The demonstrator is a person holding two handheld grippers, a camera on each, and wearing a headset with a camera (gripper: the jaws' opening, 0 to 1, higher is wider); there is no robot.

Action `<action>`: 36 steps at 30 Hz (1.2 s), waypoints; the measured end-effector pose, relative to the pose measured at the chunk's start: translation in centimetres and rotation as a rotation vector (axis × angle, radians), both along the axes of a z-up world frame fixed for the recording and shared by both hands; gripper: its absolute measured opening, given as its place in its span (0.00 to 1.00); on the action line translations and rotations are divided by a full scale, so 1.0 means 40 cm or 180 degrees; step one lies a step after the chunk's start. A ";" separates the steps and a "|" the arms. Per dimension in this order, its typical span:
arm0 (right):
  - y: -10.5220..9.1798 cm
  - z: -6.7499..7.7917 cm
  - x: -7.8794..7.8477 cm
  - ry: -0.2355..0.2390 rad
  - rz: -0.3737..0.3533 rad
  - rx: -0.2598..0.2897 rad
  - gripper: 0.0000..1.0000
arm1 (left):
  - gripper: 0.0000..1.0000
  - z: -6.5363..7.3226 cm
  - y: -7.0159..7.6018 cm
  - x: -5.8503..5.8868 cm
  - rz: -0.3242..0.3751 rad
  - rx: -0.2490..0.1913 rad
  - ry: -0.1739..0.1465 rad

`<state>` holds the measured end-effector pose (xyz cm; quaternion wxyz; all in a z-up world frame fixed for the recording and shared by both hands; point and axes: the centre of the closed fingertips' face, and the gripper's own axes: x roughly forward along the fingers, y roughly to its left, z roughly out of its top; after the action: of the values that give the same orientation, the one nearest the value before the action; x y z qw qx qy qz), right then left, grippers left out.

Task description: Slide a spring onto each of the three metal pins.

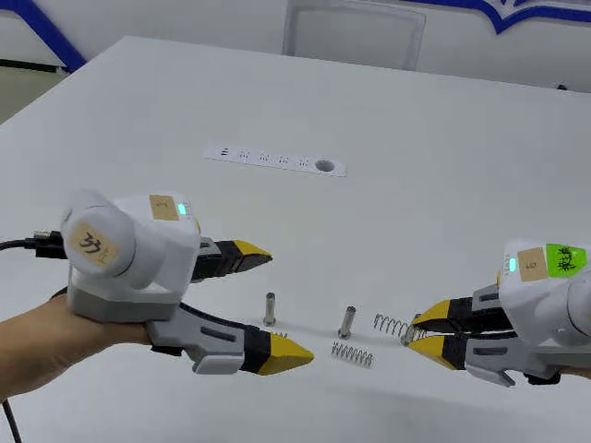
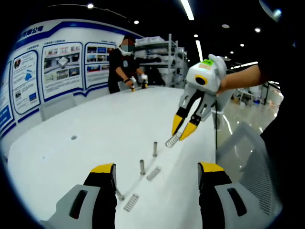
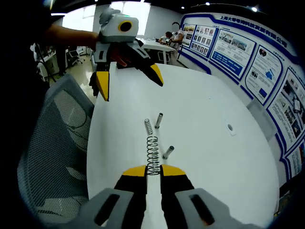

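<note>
The spring [image 1: 392,326] is getting pinched by one end in the right tongs [image 1: 414,332], which are squeezing almost together on it. The rest of the coil is sticking out sideways toward the nearer pin [image 1: 347,321], ending close to it. That pin is standing upright on the white worktop [image 1: 416,185], and the other pin [image 1: 270,308] is standing upright a bit further left. A second spring [image 1: 352,354] is lying flat on the worktop just in front of the nearer pin, between the two grippers. A third spring [image 1: 280,334] is peeking out right beside the lower jaw of the left tongs [image 1: 288,303], mostly hidden behind it. The left tongs are hovering spread wide with nothing in them, and in the head view the other pin is showing in the gap between the jaws. Further back a white power strip [image 1: 274,159] is sitting on the worktop, well apart from all of it
</note>
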<state>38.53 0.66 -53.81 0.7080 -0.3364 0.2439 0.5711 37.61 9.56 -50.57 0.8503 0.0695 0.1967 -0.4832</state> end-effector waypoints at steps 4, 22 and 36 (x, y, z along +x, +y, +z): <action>0.024 0.029 -0.026 -0.0021 0.0128 -0.0010 0.11 | 0.65 0.004 -0.036 -0.012 -0.0152 -0.0004 -0.0034; 0.101 0.047 -0.106 -0.0084 0.0538 -0.0049 0.11 | 0.35 0.002 -0.092 -0.057 -0.0441 -0.0025 -0.0030; 0.114 0.043 -0.121 -0.0113 0.0666 -0.0107 0.11 | 0.17 -0.015 -0.093 -0.086 -0.0573 0.0031 0.0012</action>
<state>33.68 5.21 -52.10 0.6429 -0.3819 0.2044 0.6317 34.15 5.85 -51.18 0.8027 0.0901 0.1935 -0.5568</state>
